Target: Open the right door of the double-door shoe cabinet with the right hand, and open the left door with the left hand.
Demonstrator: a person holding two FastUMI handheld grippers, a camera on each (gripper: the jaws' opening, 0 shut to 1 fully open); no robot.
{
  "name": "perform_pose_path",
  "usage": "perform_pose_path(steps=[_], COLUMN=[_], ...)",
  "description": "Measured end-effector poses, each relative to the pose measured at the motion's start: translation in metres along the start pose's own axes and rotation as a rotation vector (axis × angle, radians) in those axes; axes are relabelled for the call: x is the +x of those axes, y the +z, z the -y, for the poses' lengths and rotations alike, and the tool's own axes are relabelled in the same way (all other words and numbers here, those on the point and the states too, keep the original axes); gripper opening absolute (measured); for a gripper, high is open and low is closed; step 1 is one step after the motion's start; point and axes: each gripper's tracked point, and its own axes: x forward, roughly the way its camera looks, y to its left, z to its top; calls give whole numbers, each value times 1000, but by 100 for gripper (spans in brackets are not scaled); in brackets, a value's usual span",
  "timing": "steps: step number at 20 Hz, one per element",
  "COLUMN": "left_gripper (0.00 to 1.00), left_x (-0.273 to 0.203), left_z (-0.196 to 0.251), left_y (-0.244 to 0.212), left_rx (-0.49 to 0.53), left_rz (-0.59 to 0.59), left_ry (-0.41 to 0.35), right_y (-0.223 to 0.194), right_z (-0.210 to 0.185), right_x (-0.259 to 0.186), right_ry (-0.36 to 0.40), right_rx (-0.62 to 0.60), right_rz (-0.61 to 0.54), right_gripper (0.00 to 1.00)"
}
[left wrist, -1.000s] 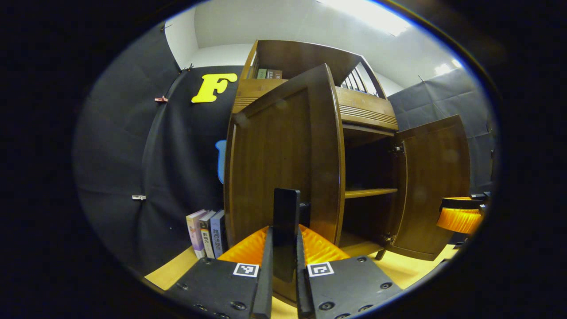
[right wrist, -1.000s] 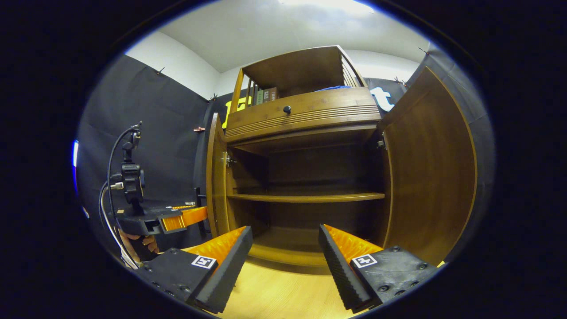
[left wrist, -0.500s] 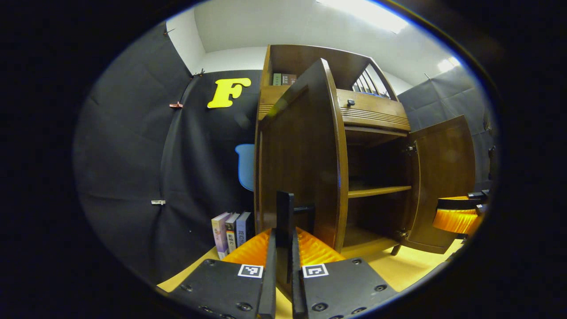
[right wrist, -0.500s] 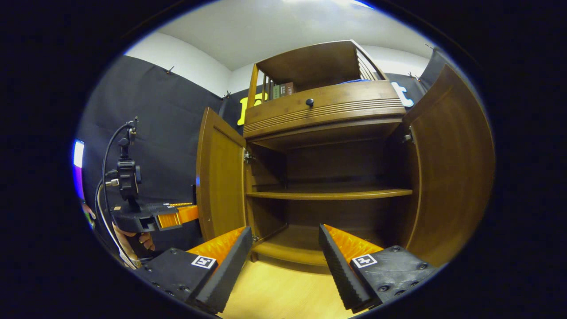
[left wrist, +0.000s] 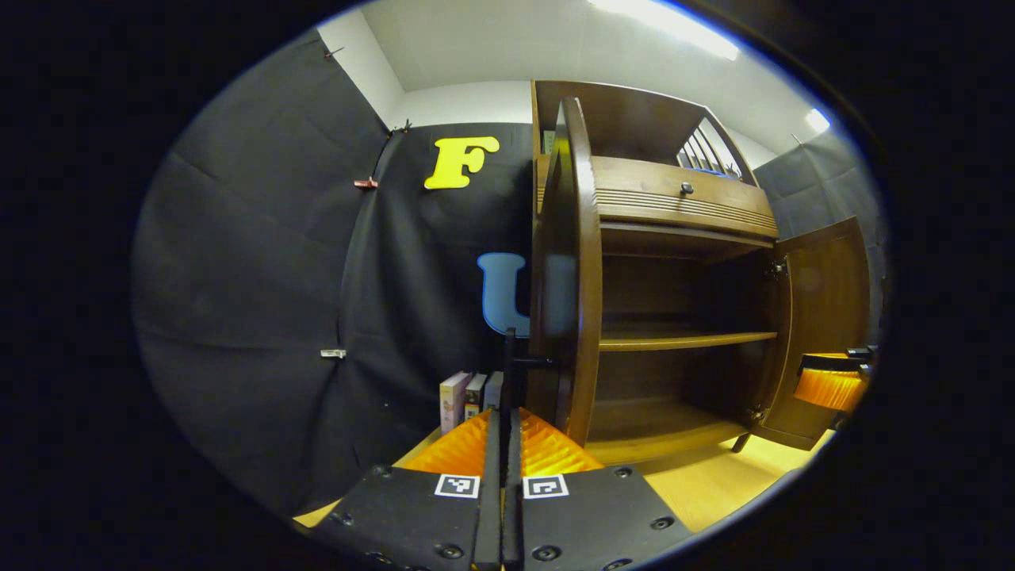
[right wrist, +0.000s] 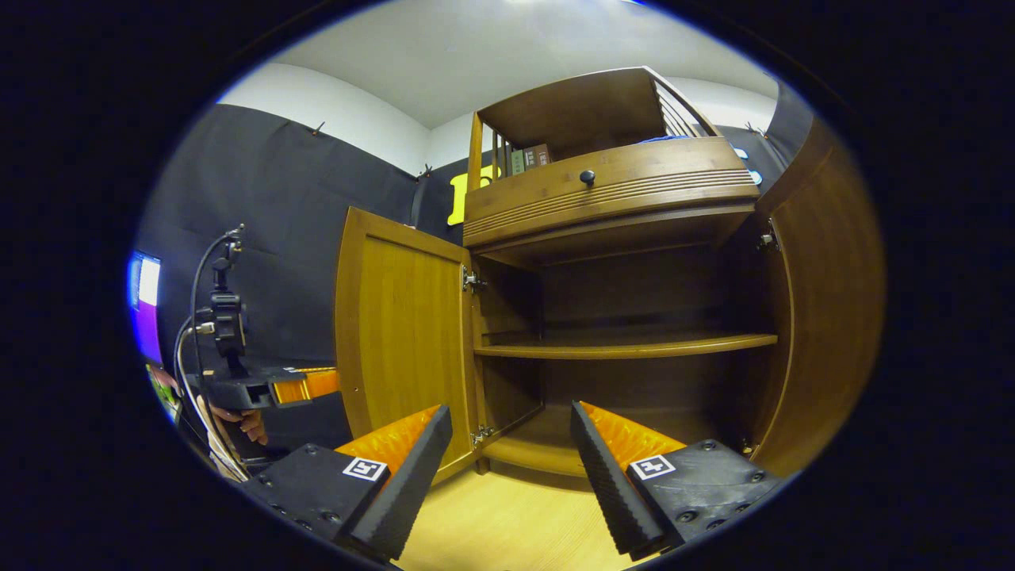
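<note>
Both doors of the shoe cabinet (right wrist: 603,262) stand open; the left hand-held gripper is on the left door's handle

The left hand-held gripper (left wrist: 503,428) has its fingers together on the thin dark handle (left wrist: 511,365) of the left door (left wrist: 569,277), which stands edge-on to the left gripper view; the right hand-held gripper (right wrist: 507,452) has its fingers apart and empty, facing the interior, with the right door (right wrist: 825,301) swung wide beside it. Risk: continued pull on the handle could drive the left door past its hinge limit, or swing it into the books (left wrist: 469,396) standing on the floor near it; a sideways release could jerk the handle. The cabinet stands on a light wood floor (right wrist: 507,531), with a shelf (right wrist: 626,345) across its middle, a drawer (right wrist: 603,194) above, and black cloth walls around
</note>
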Motion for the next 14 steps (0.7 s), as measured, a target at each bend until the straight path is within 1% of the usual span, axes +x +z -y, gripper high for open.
perform_pose_path(steps=[1,3,6,8,11,13,14], left_gripper=[6,6,5,5,5,11,19], left_x=[-7,-22,-42,-47,-43,-36,-32], left_z=[-5,-4,29,58,87,105,112], left_y=[5,14,27,36,48,52,54], left_rx=[14,46,33,20,32,31,23], left_rz=[9,21,14,23,69,93,107], left_ry=[16,19,-84,-161,-209,-234,-243], right_y=[0,1,-8,-11,-8,-4,-2], right_z=[-1,-1,0,7,15,22,28], right_x=[2,6,10,11,4,-5,-10], right_ry=[3,3,-5,-35,-63,-85,-104], right_rx=[-2,-3,-4,-12,-18,-22,-33], right_rz=[0,2,-8,-9,1,11,16], right_gripper=[95,95,94,95,95,95,95])
